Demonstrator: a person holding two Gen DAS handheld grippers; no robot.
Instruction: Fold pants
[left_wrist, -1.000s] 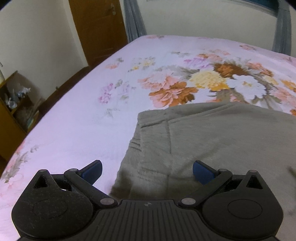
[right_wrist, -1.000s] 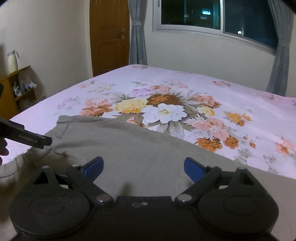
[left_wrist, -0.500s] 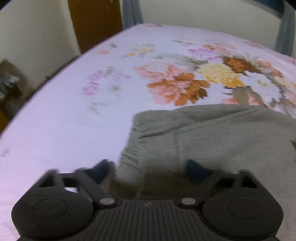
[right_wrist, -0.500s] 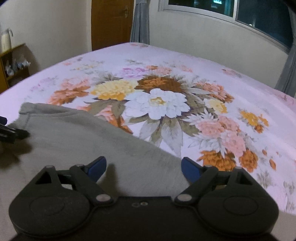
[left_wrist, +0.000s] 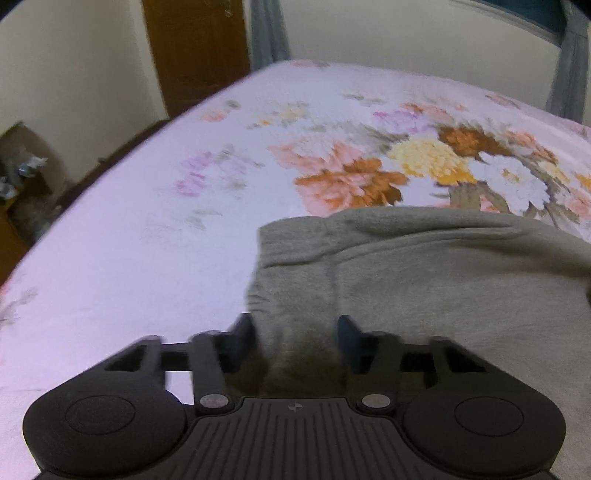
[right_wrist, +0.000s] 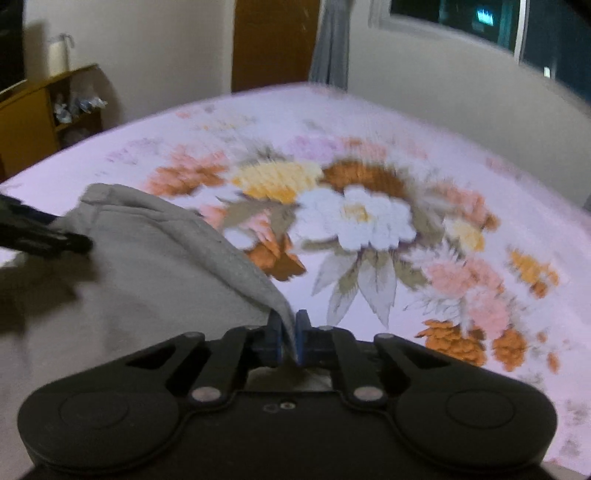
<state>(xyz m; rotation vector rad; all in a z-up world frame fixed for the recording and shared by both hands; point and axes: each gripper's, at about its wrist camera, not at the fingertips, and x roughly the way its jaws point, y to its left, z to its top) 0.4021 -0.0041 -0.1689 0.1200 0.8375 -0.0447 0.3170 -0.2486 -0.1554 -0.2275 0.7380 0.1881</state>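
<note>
**Pants on bed: right claw clamped, left claw straddling fabric**

The grey pants (left_wrist: 443, 280) lie on a bed (left_wrist: 129, 258) covered by a pink floral sheet. The garment occupies the near part of the bed in both views.

Right claw (right_wrist: 286, 332): both blue pads are pressed together on the far edge of the pants (right_wrist: 166, 258), and that edge rises from the sheet into the pinch.

Left claw (left_wrist: 295, 339): the fingers stand apart, with a ridge of grey fabric between them at the garment's left end. The pads do not visibly press the cloth. In the right wrist view the left claw enters from the left edge (right_wrist: 44, 236) and reaches the fabric.

Surroundings: a brown door (right_wrist: 273, 40), grey curtain (right_wrist: 330, 40) and dark window (right_wrist: 480, 22) stand beyond the far side of the bed. A wooden shelf unit (right_wrist: 40, 122) stands at far left.

Markings: motion blur leaves no legible writing.
</note>
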